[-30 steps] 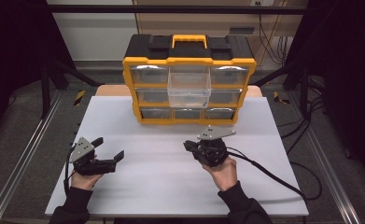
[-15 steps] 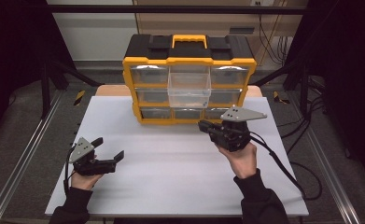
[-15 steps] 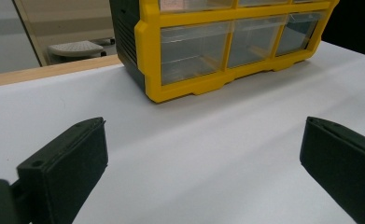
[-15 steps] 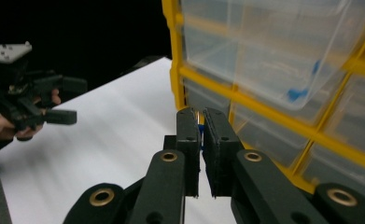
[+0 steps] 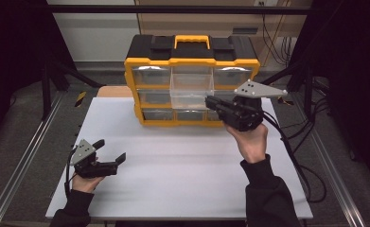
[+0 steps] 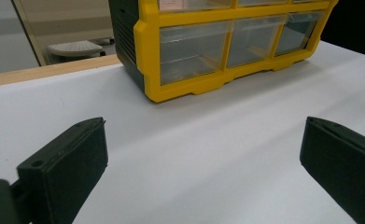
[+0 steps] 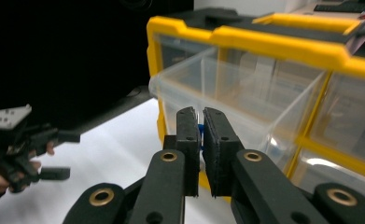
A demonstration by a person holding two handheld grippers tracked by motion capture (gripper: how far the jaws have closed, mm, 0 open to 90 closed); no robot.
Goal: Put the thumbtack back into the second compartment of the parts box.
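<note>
A yellow and black organizer point(image 5: 192, 61) with clear drawers stands at the back of the white table point(image 5: 182, 161). Its top middle drawer point(image 5: 188, 90) is pulled out; in the right gripper view this drawer point(image 7: 227, 88) is just beyond the jaws. My right gripper point(image 5: 211, 102) is held up at the drawer's right front corner, jaws pointing left. Those jaws point(image 7: 201, 114) are shut on a small blue piece point(image 7: 200, 128), mostly hidden between them. My left gripper point(image 5: 110, 150) rests low at the table's front left, open with nothing in it point(image 6: 203, 126).
The organizer's lower drawers point(image 6: 194, 49) are closed. Black cables point(image 5: 291, 146) trail from the right gripper over the table's right edge. Metal frame rails point(image 5: 26, 156) run along both sides of the table. The left hand and its gripper point(image 7: 21, 144) appear far off in the right gripper view.
My right gripper has risen from the table's middle and moved back and right to the pulled-out drawer. The left gripper has stayed in place, open.
</note>
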